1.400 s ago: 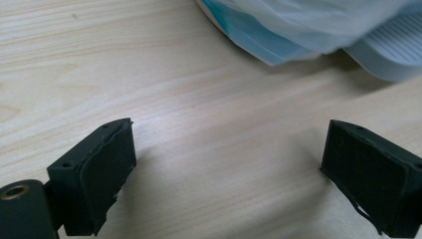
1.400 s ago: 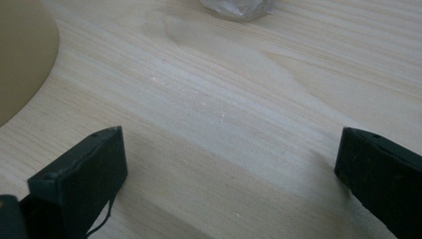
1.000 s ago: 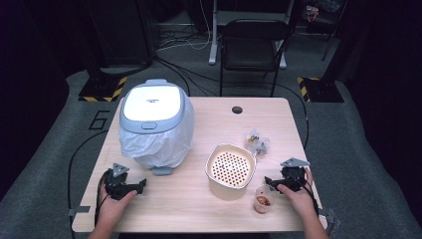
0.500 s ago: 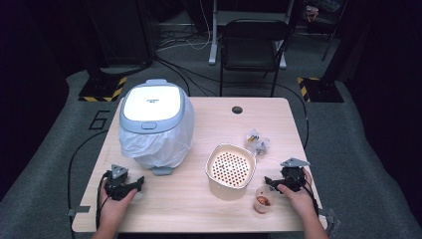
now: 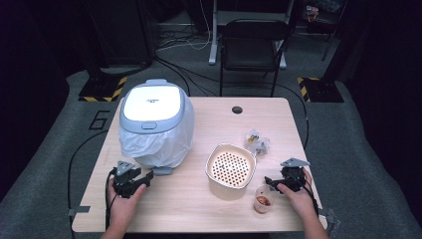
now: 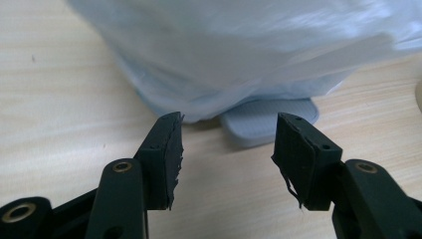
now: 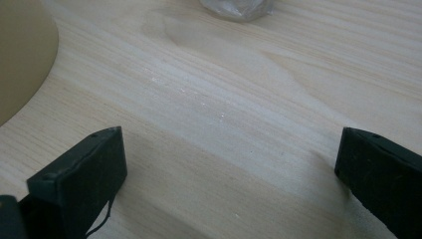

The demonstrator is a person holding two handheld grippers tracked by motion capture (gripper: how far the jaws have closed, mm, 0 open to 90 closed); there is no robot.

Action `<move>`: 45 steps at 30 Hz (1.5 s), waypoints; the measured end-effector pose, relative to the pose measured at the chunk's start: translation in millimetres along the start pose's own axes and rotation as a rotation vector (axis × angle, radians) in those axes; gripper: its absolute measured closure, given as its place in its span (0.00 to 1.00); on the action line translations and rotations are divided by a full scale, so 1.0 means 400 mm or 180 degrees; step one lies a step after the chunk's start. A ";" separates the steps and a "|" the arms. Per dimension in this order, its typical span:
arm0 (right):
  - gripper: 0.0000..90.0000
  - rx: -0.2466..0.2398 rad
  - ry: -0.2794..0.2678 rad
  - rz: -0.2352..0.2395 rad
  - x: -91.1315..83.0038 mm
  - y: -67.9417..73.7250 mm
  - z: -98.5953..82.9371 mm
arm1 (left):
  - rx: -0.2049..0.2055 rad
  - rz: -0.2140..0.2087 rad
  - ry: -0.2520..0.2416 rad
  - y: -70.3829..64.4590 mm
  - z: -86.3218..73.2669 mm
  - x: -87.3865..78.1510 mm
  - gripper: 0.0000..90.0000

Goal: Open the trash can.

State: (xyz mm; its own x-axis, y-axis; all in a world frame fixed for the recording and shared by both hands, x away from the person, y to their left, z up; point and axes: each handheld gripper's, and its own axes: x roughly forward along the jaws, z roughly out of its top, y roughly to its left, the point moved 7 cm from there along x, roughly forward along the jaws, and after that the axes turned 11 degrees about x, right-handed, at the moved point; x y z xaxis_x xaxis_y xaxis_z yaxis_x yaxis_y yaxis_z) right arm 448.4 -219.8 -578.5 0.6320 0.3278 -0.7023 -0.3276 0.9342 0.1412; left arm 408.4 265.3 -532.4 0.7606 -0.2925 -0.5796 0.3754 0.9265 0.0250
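Left gripper point(image 6: 226, 149) jaws apart, nothing between them, held low over wooden table point(image 5: 199, 209), aimed at grey foot pedal point(image 6: 266, 122) under bag-lined bin point(image 5: 155, 124). Left hand point(image 5: 122, 201) wraps it from behind at table's near-left edge, forearm entering from below.

Right gripper point(image 7: 229, 174) jaws spread wide, empty, bare wood between. Right hand point(image 5: 298, 196) grips it near right edge, just beside small cup point(image 5: 263, 200) with reddish contents. Perforated cream basket point(image 5: 231, 168) sits left of cup; crumpled wrapper point(image 5: 257, 141) lies farther back.
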 end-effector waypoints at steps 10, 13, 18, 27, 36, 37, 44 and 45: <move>0.00 0.0007 0.0003 0.0000 0.000 0.001 0.000 | 0.0129 0.0004 0.0074 -0.059 0.023 0.035 0.60; 0.00 0.0003 0.0002 0.0001 0.000 0.000 0.000 | 0.0211 -0.0067 0.0041 -0.091 0.031 0.046 0.58; 0.00 0.0002 0.0000 0.0000 0.000 0.000 0.000 | 0.0271 -0.0077 0.0068 -0.119 0.039 0.066 0.58; 0.00 0.0002 0.0002 0.0001 0.000 0.000 0.000 | 0.0129 0.0268 0.0065 -0.102 0.035 0.099 0.50; 0.00 0.0007 0.0003 -0.0001 0.000 0.001 0.000 | 0.0142 0.0289 -0.0027 -0.086 0.031 0.108 0.62; 0.00 0.0007 0.0003 -0.0001 0.000 0.001 0.000 | 0.0109 0.0276 -0.0044 -0.090 0.031 0.109 0.62; 0.00 0.0007 0.0003 -0.0002 0.000 0.001 0.000 | 0.0121 0.0288 -0.0164 -0.087 0.018 0.110 0.62; 0.00 0.0003 0.0001 -0.0001 0.000 0.000 0.000 | 0.0145 0.0283 -0.0149 -0.086 0.017 0.109 0.62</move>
State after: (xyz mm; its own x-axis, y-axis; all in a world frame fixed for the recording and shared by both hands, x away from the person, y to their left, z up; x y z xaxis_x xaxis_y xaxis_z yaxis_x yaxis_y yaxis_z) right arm 448.2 -219.7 -578.5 0.6318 0.3274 -0.7026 -0.3267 0.9345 0.1416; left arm 432.2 218.9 -553.2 0.8154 -0.2213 -0.5349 0.3281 0.9379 0.1122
